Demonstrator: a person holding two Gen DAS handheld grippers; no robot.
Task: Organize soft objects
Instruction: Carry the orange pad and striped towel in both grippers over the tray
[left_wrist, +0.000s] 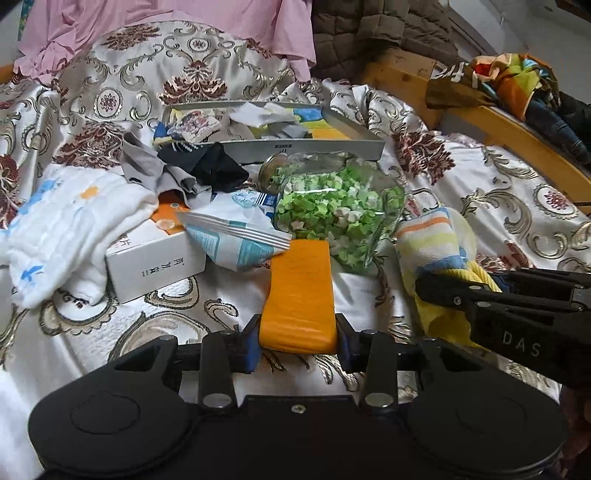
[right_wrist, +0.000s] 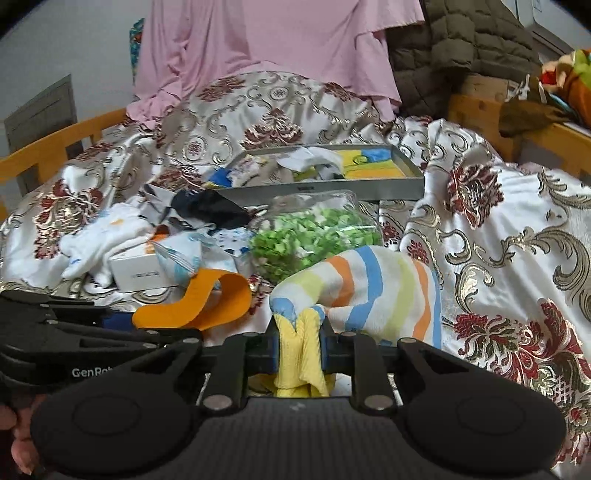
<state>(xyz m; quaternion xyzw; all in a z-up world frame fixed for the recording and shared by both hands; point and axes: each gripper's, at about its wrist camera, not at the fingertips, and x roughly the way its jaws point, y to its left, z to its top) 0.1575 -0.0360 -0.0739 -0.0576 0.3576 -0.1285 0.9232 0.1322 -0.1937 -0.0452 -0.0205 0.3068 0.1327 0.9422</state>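
Left gripper (left_wrist: 298, 345): we see its jaws clenched on an orange band (left_wrist: 300, 295), which sticks forward above the bedspread (left_wrist: 498, 206).
Right gripper (right_wrist: 298, 341): we see it clamped on the yellow end of a striped sock (right_wrist: 373, 291); the rest of the sock arches up and to the right above the bedspread.
Jar: we put a clear jar of green paper bits (left_wrist: 332, 206) lying on its side just beyond both held items.
Left clutter: we note a white carton (left_wrist: 155, 266) beside a blue-white pouch (left_wrist: 232, 240), with a white printed cloth (left_wrist: 70, 229) draped on the carton's left end.
Socks pile: we see a grey sock (left_wrist: 155, 173) and a dark sock (left_wrist: 210, 162) heaped behind the carton.
Tray: we see a grey tray (left_wrist: 317, 149) beyond the jar, holding mixed small fabrics.
Far: we see a pink cloth (right_wrist: 266, 48) and a brown quilted jacket (right_wrist: 461, 48) at the back.
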